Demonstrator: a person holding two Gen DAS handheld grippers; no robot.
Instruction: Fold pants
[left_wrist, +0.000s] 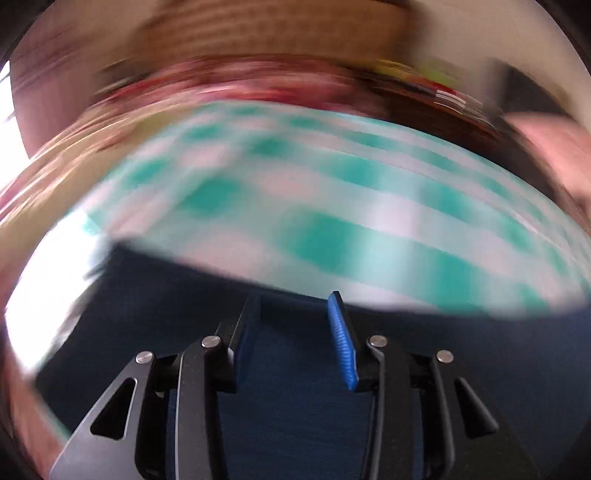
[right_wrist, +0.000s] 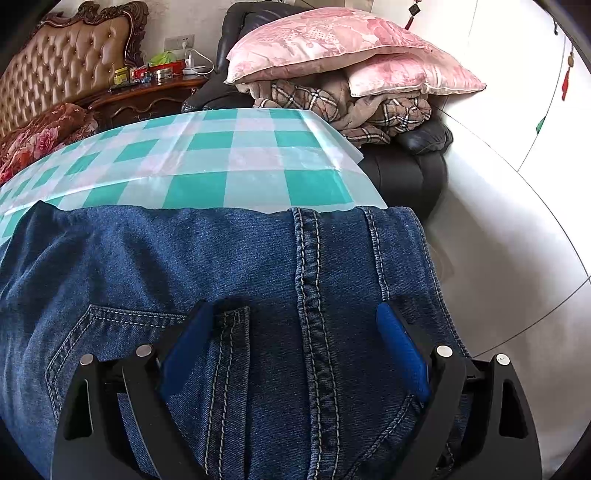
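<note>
Left wrist view. The picture is smeared by motion blur, so fine detail is lost. The left claw (left_wrist: 293, 317) stands with its two blue-padded fingers spread and nothing between them. Under and ahead of it lies the dark blue cloth of the pants (left_wrist: 295, 406), which fills the lower part of the view. Beyond the cloth's far edge runs the green-and-white checked cover of the desk (left_wrist: 369, 206). Whether the fingertips touch the cloth or hover over it cannot be told. A spread claw over the fabric suggests it is between grips rather than carrying a fold.

Right wrist view. This picture is sharp. The right claw (right_wrist: 295, 310) is likewise spread, its fingers straddling the thick stitched centre seam (right_wrist: 314, 295) of the jeans. A belt loop (right_wrist: 231, 328) lies just beside the left finger, and the corner of a back pocket (right_wrist: 122, 325) shows to the left. The pants lie flat on the desk (right_wrist: 221, 162) with seat side up, their far edge crossing the checked cover and their right side reaching the desk's right edge. Laying the denim flat this way gives straight seams to fold along. The claw pinches nothing; it seems placed to take hold at the seam. Behind the desk, pink pillows (right_wrist: 332, 44) rest on a plaid quilt (right_wrist: 369, 107), well apart from the work.
</note>
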